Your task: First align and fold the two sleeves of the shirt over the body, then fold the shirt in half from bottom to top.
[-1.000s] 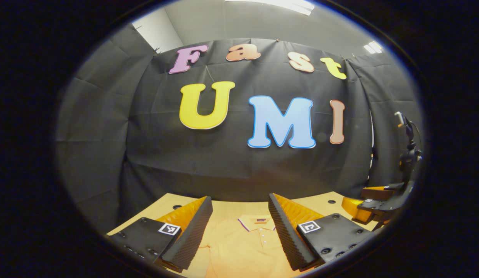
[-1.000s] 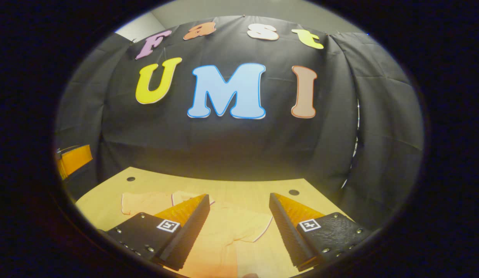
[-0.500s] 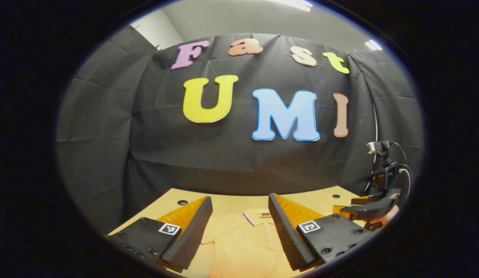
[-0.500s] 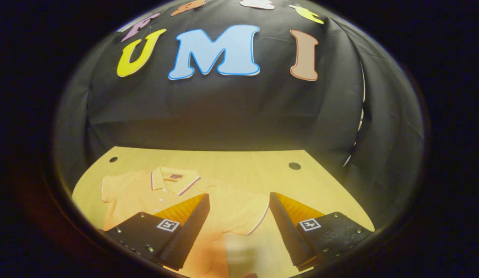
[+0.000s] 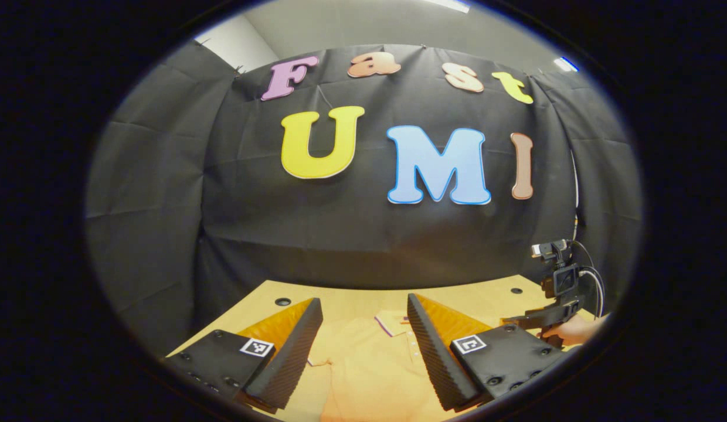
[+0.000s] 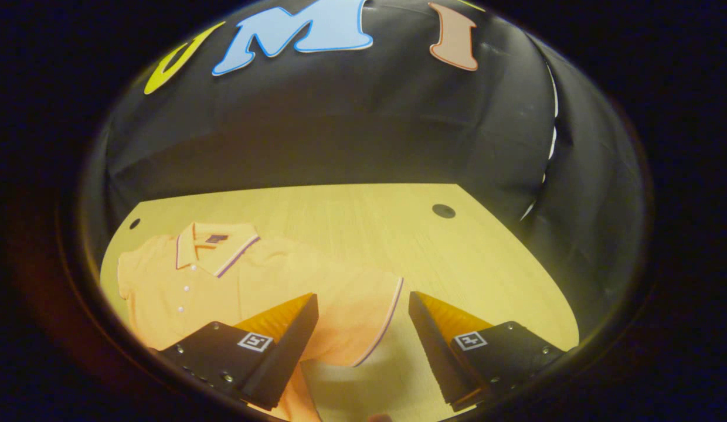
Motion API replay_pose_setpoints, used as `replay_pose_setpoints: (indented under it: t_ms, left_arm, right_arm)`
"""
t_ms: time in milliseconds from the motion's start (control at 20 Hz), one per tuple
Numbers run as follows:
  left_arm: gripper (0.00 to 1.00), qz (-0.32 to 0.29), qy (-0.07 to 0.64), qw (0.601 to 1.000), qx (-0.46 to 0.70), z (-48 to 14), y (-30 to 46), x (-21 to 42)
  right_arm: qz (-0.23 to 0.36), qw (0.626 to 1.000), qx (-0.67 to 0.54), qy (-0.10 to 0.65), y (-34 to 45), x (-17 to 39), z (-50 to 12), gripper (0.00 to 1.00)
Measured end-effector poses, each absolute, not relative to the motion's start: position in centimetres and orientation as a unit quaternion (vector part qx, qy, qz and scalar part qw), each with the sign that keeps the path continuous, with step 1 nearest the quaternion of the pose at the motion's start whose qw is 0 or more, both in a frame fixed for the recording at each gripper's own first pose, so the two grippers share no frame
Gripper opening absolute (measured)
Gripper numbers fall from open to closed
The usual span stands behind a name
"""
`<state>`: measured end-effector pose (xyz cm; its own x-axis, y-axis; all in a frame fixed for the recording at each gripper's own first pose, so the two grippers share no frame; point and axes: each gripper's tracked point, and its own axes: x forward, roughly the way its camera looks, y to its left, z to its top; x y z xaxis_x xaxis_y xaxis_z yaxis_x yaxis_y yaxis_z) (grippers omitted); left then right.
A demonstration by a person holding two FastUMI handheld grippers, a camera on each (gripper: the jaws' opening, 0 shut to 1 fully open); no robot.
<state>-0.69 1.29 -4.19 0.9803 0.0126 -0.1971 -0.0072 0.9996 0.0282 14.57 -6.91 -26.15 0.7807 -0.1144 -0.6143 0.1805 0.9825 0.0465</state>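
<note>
Bare counter (image 6: 434, 246) to the right of the shirt (image 6: 223, 281) and behind it up to the black wall cloth (image 6: 340, 129). Right sleeve (image 6: 363, 310) lies spread flat on the counter. Right gripper (image 5: 551, 319) hangs over counter's right edge.

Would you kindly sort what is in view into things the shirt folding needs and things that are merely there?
Needed:
- orange short-sleeved polo shirt, lying flat
- its nearer sleeve with striped cuff
- left claw, open
- right claw, open

Merely there:
- light wooden table
- black cloth wall
</note>
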Motion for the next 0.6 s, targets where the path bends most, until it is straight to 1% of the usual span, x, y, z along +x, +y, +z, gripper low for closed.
replay_pose_setpoints:
  t_ms: [200,400,600]
  left_arm:
    - [0.94,0.01,0.104,0.994,0.014,-4.7,1.2,-0.6]
    - [0.95,0.008,0.112,0.994,0.006,-5.3,0.7,-0.8]
    - [0.94,0.01,0.119,0.993,0.005,-6.0,0.5,-1.1]
  right_arm:
    - [-0.089,0.932,0.05,0.347,-8.0,16.2,-28.5,0.96]
    - [-0.095,0.925,0.045,0.365,-8.6,16.6,-30.3,0.97]
    - [-0.085,0.919,0.057,0.381,-8.4,16.4,-31.2,0.97]
